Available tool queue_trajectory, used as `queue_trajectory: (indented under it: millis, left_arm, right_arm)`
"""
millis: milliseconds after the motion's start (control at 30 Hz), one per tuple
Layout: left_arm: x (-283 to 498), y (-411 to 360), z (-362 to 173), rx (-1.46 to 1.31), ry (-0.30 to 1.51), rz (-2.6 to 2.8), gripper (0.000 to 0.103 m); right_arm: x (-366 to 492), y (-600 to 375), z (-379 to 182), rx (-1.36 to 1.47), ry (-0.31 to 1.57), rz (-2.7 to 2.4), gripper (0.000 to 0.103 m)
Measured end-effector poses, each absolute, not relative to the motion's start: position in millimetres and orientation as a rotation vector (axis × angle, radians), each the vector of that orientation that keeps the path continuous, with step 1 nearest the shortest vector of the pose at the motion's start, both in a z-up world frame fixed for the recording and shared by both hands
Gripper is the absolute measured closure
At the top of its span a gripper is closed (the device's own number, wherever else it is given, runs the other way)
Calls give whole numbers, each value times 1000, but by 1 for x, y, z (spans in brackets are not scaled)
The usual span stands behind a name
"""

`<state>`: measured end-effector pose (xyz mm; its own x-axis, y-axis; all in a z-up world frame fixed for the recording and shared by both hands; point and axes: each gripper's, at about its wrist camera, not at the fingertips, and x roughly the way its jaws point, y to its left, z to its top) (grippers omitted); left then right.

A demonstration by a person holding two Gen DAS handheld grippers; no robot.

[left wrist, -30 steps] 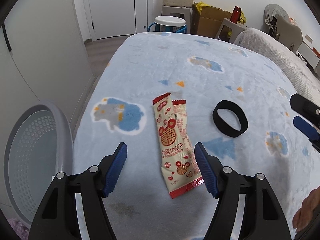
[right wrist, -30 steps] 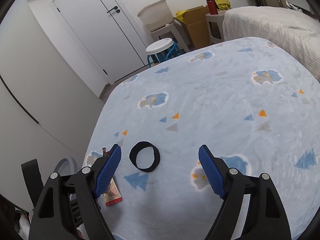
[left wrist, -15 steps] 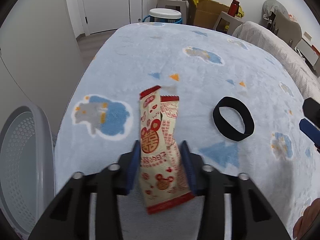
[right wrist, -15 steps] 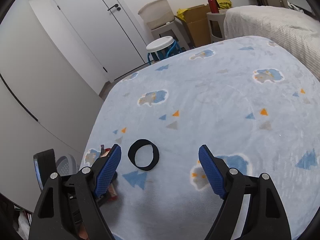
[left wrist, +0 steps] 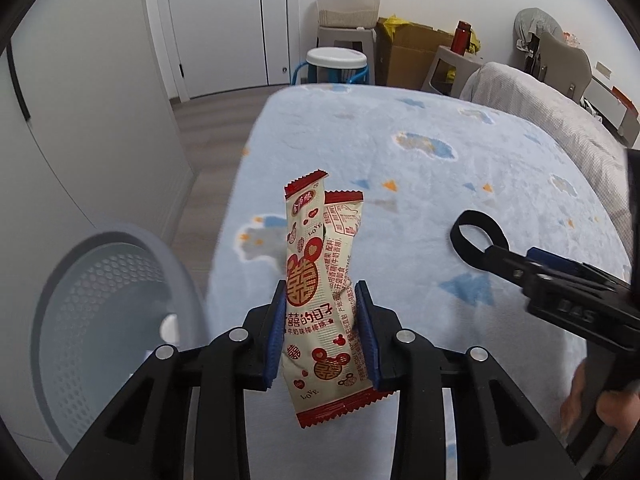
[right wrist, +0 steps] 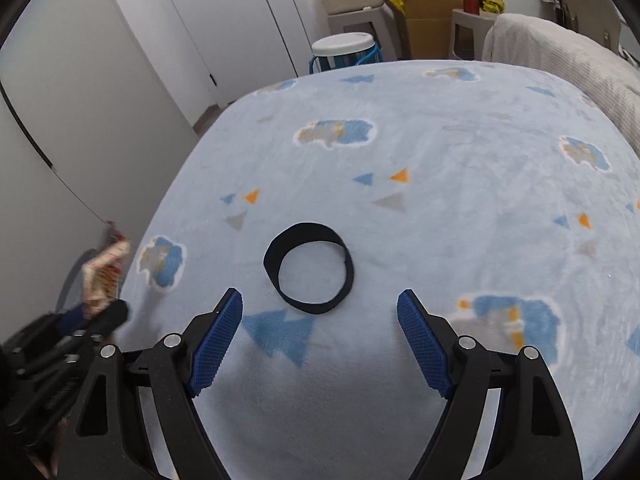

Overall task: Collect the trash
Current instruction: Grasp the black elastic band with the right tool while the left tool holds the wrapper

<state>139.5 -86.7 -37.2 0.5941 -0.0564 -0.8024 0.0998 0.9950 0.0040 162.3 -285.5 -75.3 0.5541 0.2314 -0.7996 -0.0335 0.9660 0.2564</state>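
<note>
Lifted off the bed (left wrist: 400,184) since a second ago, the wrapper (left wrist: 320,304) now hangs pinched in the left hand-held gripper (left wrist: 322,332), whose jaws have just closed on it, with the bin (left wrist: 100,320) at lower left. From the right wrist, the right hand-held gripper (right wrist: 320,336) has dropped nearer the bed, jaws wide and holding nothing, with the black band (right wrist: 309,267) lying flat on the blanket just ahead of its fingertips.
</note>
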Motion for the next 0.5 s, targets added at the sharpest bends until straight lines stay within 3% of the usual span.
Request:
queue_trajectory:
  millis: [267, 433, 500]
  left_arm:
    - [119, -44, -11, 53, 883, -51, 71]
    - [108, -7, -4, 47, 865, -3, 71]
    - [106, 7, -5, 40, 860, 28, 71]
  right_arm:
    - [181, -263, -88, 117, 988, 76, 26]
    - [183, -252, -88, 32, 963, 34, 54]
    - [182, -253, -86, 44, 963, 45, 76]
